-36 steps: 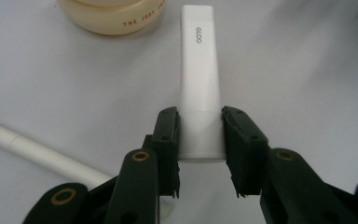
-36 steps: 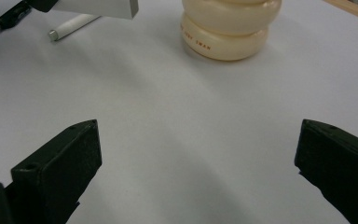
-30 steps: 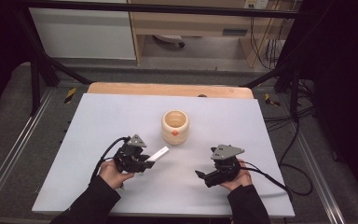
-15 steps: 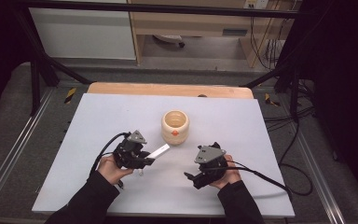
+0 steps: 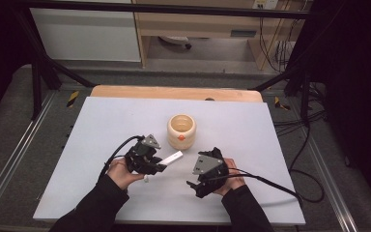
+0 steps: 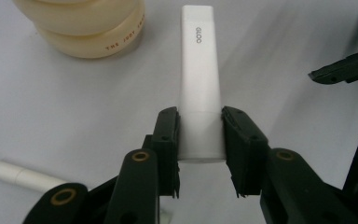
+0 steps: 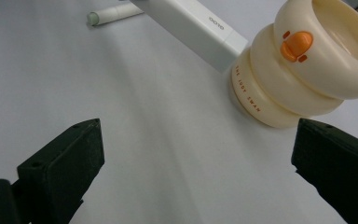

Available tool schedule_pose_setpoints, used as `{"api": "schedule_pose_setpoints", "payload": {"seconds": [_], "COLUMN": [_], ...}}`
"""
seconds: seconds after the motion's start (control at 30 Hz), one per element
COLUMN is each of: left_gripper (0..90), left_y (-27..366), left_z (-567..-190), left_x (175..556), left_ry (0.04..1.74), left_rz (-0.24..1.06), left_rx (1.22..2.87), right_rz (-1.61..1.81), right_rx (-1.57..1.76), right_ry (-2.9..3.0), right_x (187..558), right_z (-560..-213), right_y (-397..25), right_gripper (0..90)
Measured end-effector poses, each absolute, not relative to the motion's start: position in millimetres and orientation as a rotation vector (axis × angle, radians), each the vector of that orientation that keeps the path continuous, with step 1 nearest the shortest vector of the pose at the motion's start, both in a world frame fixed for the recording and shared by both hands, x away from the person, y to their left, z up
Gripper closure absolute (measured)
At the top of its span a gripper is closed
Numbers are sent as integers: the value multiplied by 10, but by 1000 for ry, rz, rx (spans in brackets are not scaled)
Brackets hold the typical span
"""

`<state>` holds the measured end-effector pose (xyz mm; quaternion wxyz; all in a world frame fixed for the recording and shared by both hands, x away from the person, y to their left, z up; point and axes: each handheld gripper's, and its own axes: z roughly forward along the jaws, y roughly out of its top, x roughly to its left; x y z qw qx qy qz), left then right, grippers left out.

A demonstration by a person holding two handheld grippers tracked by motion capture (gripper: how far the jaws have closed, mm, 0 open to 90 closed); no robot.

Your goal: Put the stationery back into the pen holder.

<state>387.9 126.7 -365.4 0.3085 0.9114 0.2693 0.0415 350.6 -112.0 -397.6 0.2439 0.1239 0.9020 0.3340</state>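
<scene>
My left gripper (image 5: 160,166) (image 6: 200,154) is shut on a flat white device (image 5: 172,158) (image 6: 199,93) (image 7: 191,29) with small grey lettering, held above the table and pointing toward a cream duck-faced cup (image 5: 181,130) (image 6: 84,23) (image 7: 303,65). A thin white stick (image 5: 146,178) (image 6: 18,175) (image 7: 114,14) lies on the table beside the left gripper. My right gripper (image 5: 193,186) (image 7: 196,172) stands open and empty to the right, its jaws wide apart and aimed at the device and cup. One of its jaw tips (image 6: 345,71) shows in the left gripper view.
The white table top (image 5: 101,125) sits on a wooden board (image 5: 174,92). Black cables (image 5: 270,181) trail from both grippers toward the right floor. Metal frame rails run along both sides.
My right gripper has moved left and forward toward the device and turned inward. The left gripper has held its grip and shifted slightly right.
</scene>
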Motion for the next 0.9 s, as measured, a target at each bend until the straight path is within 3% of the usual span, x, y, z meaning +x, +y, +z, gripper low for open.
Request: {"api": "schedule_pose_setpoints", "payload": {"seconds": [0.57,0.8,0.9], "left_gripper": [668,668,668], "left_y": [923,770,740], "left_z": [-3657,-3600,-3596], "left_x": [3858,3820,3809], "left_ry": [636,594,582], "left_rz": [62,58,53], "left_rx": [2495,2528,2537], "right_rz": [762,694,672], "right_rx": [90,-36,-66], "right_ry": [2382,2344,2335], "right_x": [3406,3380,3373], "right_z": [-3978,-4009,-4013], "right_y": [-969,-959,-963], "right_gripper": [116,215,313]}}
